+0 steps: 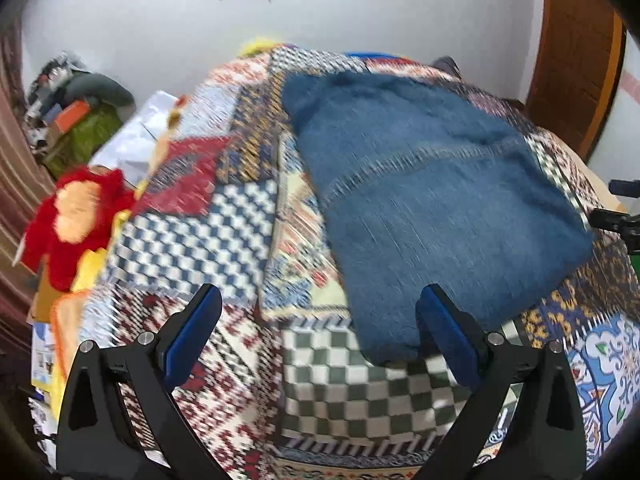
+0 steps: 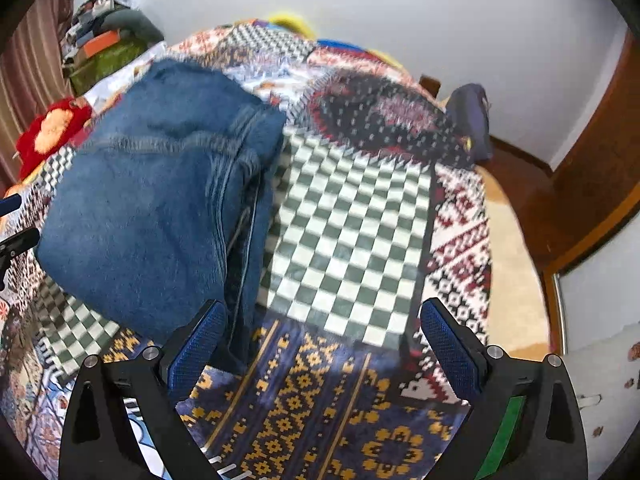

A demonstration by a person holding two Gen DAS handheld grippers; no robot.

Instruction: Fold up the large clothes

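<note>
A pair of blue denim jeans (image 1: 432, 196) lies folded into a thick bundle on a patchwork quilt (image 1: 192, 240). It also shows in the right wrist view (image 2: 148, 204), left of centre, with layered edges on its right side. My left gripper (image 1: 320, 320) is open and empty, held above the quilt, its right finger over the bundle's near corner. My right gripper (image 2: 320, 332) is open and empty above the quilt (image 2: 352, 232), its left finger by the bundle's near edge. Both views are motion-blurred.
A red and orange plush toy (image 1: 76, 220) lies at the bed's left edge. Clutter and a green bag (image 1: 80, 128) stand in the far left corner. A wooden door (image 1: 576, 60) is on the right. The bed's right edge (image 2: 516, 280) drops to the floor.
</note>
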